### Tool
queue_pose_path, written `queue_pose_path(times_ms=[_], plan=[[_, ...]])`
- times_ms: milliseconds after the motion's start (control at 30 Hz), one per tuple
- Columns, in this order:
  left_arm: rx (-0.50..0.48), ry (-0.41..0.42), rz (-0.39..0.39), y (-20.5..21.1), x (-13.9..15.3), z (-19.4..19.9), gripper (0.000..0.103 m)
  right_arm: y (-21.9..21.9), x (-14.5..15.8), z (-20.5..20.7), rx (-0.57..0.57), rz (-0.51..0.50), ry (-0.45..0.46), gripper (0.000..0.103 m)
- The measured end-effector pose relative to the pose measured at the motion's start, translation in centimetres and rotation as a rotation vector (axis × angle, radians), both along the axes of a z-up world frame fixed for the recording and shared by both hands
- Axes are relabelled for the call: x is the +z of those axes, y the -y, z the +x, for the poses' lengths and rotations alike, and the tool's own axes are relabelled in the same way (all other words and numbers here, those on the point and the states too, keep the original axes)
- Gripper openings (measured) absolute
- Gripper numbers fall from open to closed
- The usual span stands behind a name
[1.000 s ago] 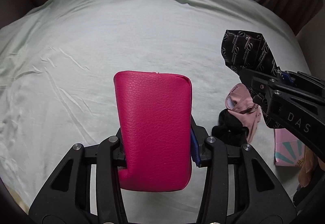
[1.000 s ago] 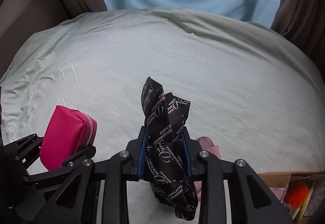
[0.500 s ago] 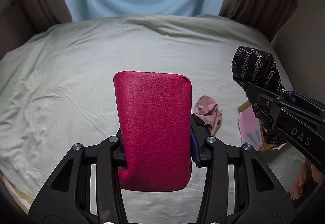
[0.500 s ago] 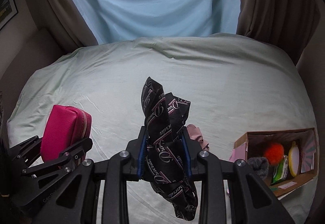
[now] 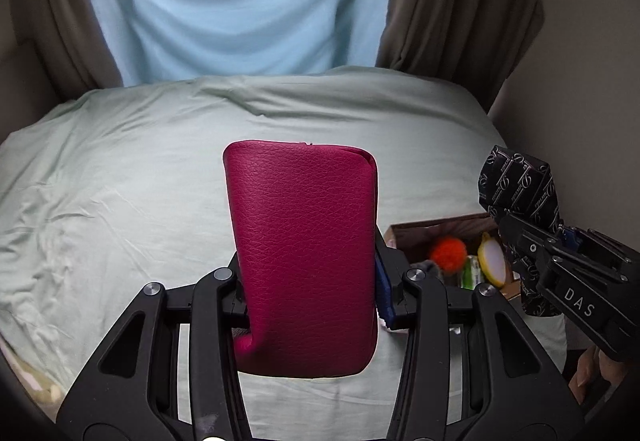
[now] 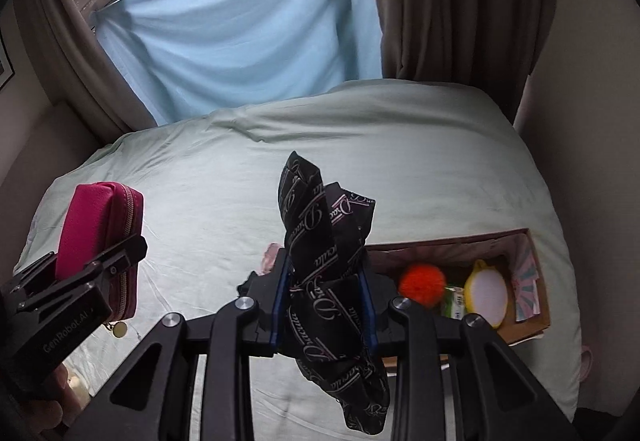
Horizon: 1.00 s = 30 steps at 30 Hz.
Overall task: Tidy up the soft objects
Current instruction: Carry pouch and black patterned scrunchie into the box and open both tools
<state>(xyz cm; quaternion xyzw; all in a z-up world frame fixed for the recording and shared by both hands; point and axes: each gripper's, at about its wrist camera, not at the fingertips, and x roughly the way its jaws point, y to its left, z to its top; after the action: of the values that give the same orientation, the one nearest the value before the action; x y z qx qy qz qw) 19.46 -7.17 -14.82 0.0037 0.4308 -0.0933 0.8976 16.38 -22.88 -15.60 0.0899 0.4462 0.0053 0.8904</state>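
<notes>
Transport step. Left gripper (image 5: 308,293) clamps pink pouch (image 5: 304,253), right gripper (image 6: 324,305) clamps black scarf (image 6: 328,261), both above bed (image 6: 400,161). Next: lower them into cardboard box (image 6: 532,281).

"DAS" on right gripper (image 5: 520,237)

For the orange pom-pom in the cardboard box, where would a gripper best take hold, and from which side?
Grip the orange pom-pom across its round fluffy middle, coming from above through the open top of the cardboard box. The box walls and the yellow-rimmed pad close beside it likely block any sideways approach.
</notes>
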Motion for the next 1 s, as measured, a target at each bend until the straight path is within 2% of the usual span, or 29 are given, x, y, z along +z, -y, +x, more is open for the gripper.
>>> queue_pose_path(times_ms=[233, 433, 700, 1000], plan=[[-0.037, -0.061, -0.03, 9.3, -1.7, -0.4, 0.04, 9.2, -1.4, -1.1, -0.036, 0.003, -0.041, 0.028], [-0.083, -0.154, -0.015, 15.6, -5.6, 0.7, 0.04, 15.6, -3.9, -0.6, -0.087, 0.014, -0.102, 0.028], [-0.145, -0.282, 0.016, 21.6, -12.2, 2.8, 0.04, 20.2, -9.4, 1.3, -0.14, 0.054, -0.202, 0.028], [-0.16, -0.432, 0.051, 24.2, -18.8, 4.4, 0.04, 22.7, -15.4, 3.3, -0.159, 0.109, -0.334, 0.028]])
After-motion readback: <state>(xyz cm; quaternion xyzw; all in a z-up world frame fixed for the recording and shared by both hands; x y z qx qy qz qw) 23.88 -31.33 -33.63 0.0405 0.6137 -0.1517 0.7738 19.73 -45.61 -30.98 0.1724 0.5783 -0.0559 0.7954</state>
